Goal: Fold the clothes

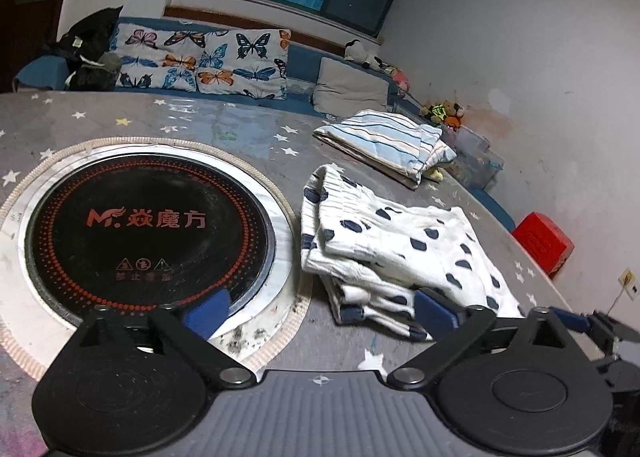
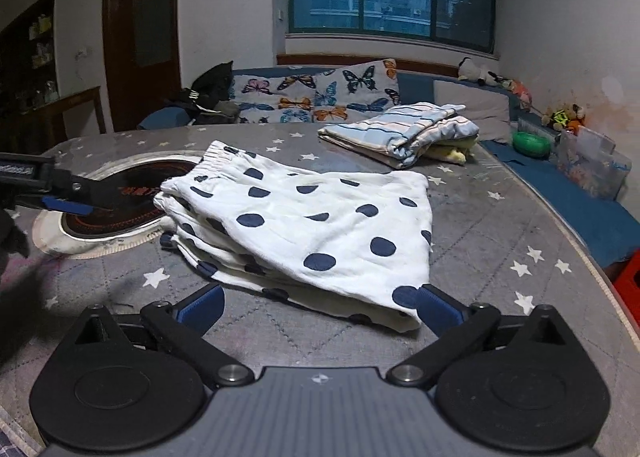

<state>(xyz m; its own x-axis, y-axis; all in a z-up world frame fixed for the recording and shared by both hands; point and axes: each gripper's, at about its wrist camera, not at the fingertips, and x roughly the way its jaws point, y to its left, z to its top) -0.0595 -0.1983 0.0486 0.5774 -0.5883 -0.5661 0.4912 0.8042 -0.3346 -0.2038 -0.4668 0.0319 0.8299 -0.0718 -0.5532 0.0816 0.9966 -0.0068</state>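
Jaws wide apart on both sides, and neither has hold of anything. On the left gripper [image 1: 322, 307] one blue pad hangs over the rim of the round black cooktop [image 1: 148, 233] set into the worktop [image 1: 224, 125], the other sits at the near corner of the folded garment, with bare grey quilting in the gap between. Over on the right gripper [image 2: 320, 303] the jaws are spread just as far; its right pad is tucked up against the near corner of the cloth, though whether it actually touches I cannot tell, and its left pad stands clear over the star-printed cover.

And there is the piece itself: polka-dot shorts [image 2: 312, 225], white with dark blue spots, folded into a flat stack, lying just right of the cooktop and slightly overlapping its pale ring. Behind them, well apart, lies a striped folded bundle [image 2: 404, 133] near the far edge. Beyond that, a butterfly-print cushion [image 2: 320, 97] against the window wall.
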